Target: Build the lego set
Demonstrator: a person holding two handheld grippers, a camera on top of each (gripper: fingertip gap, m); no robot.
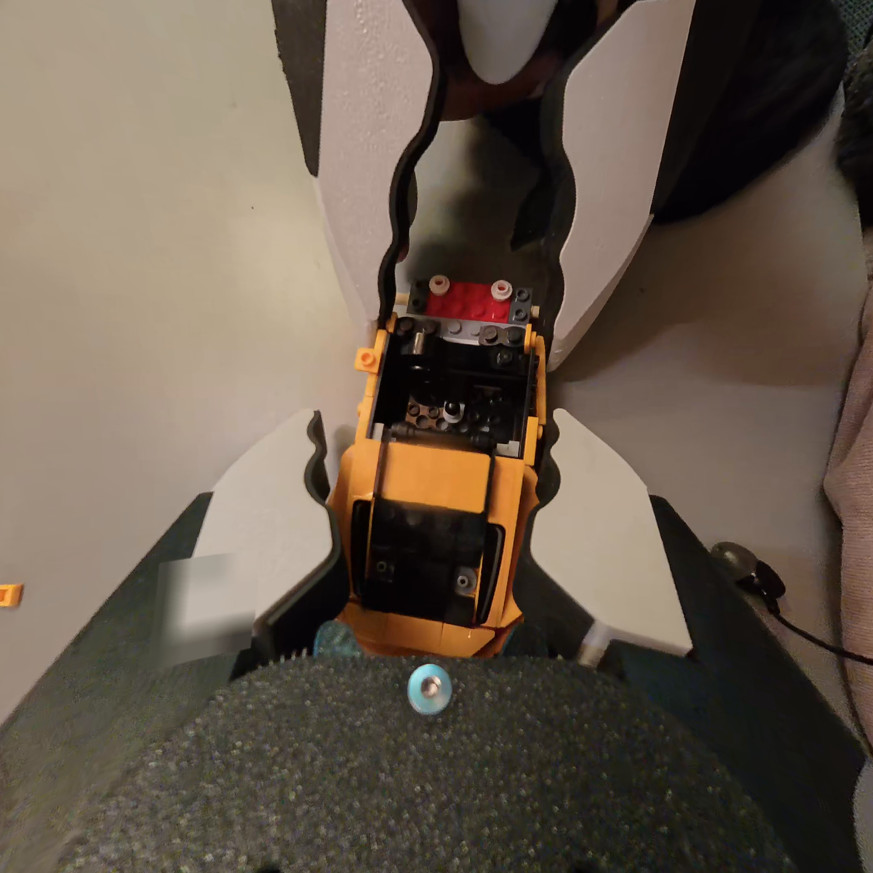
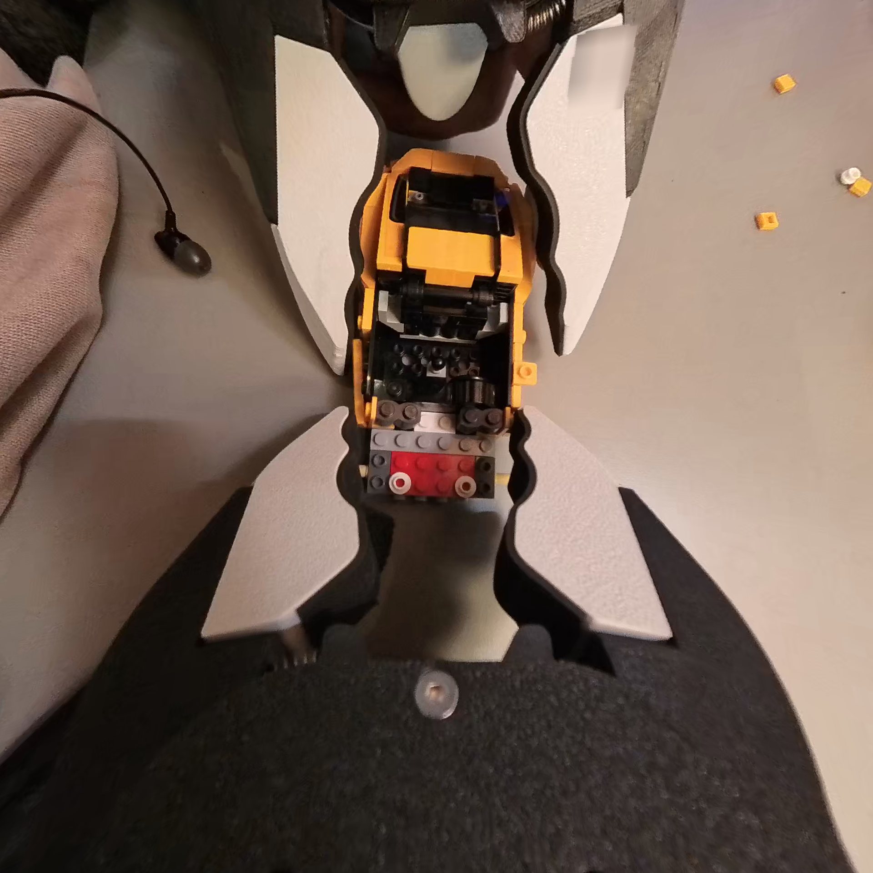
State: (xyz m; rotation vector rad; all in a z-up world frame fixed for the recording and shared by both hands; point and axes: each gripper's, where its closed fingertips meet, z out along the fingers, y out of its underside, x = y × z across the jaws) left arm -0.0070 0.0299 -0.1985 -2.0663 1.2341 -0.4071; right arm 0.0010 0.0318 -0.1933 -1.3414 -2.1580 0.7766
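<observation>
The right tool (image 2: 433, 467) grips the orange brick car (image 2: 444, 264) at its red end while the left tool (image 1: 437, 425) stands open around it

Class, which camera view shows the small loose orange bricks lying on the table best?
The right wrist view: three loose orange bricks lie clear on the table at upper right. The left wrist view shows only one, cut off at its left edge.
</observation>
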